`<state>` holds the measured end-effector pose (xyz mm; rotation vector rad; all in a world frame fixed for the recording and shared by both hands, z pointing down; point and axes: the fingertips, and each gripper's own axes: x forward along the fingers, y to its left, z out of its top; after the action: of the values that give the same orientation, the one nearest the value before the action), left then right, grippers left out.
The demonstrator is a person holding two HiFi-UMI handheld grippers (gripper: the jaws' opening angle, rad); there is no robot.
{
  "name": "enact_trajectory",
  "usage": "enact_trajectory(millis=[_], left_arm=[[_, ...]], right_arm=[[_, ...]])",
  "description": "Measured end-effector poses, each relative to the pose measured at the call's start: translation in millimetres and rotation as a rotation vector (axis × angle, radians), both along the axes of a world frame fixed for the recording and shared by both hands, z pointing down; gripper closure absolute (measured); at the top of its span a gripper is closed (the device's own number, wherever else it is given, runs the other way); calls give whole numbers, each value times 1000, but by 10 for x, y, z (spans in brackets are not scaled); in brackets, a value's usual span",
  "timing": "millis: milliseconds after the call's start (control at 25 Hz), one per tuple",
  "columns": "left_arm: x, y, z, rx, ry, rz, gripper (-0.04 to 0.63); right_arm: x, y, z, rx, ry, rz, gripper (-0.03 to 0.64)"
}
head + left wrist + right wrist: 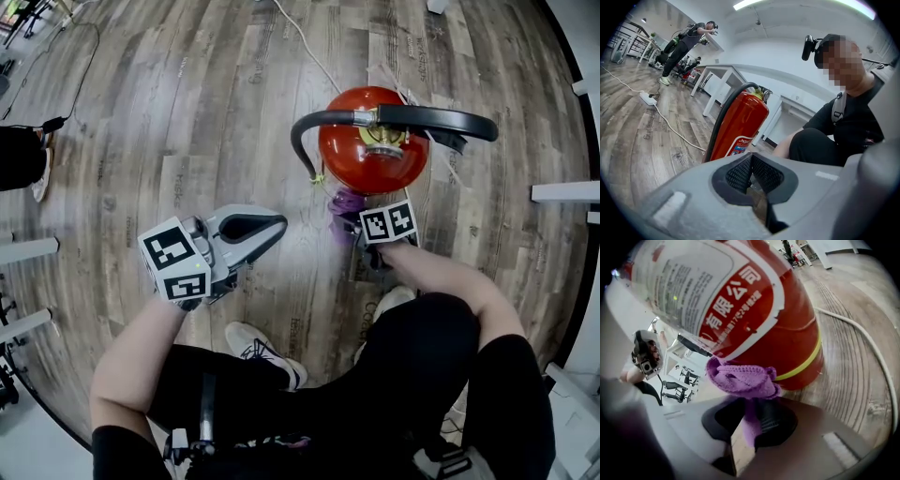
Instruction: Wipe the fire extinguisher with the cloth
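- Right gripper [750, 414] pinches the purple cloth [740, 378] tight between its jaws. A bunch of cloth sticks out in front.
- Left gripper [270, 225] is closed with nothing in it, at the middle left of the head view.
- The fire extinguisher [370, 141] stands on the wood floor [187, 112], at the upper right of the head view.
- To wipe well, I think I should press the cloth flat on the red side and rub in long strokes, all the way round. I should push softly so it does not tip.
- Only the right gripper view shows the cloth up against the red side, low down by the yellow band [806, 364].
- The head view shows just the top, the black handle [431, 120] and a bit of purple.
- The left gripper view shows the fire extinguisher standing up straight.
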<state>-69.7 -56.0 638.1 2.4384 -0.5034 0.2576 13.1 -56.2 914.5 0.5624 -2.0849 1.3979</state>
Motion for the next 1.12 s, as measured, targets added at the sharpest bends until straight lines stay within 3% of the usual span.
enact_trajectory(millis=[200,400,520,600,720,800,1000,1120], left_arm=[[81,-3,22,-6,8,20,595],[150,-30,-4,-5,21,32,595],[197,-65,-127,-53,129,36,594],[255,-63,-298,-75,217,60,493],[346,-115,-673,-12,302,56,480],[395,-162,-882,40,318,41,480],[457,-129,-1038,125,274,28,451],[398,-120,-1088,148,275,65,366]], right_arm=[[-35,21,-502,-11,-117,-23,548],[-206,-1,-1927,44,-435,-138,548],[-224,12,-2825,136,-597,-235,548],[-240,11,-3166,252,-588,-304,548],[-289,63,-3351,353,-512,-391,546],[-322,62,-3471,335,-521,-372,546],[-345,45,-3572,284,-440,-320,546],[-363,19,-3684,230,-483,-267,546]])
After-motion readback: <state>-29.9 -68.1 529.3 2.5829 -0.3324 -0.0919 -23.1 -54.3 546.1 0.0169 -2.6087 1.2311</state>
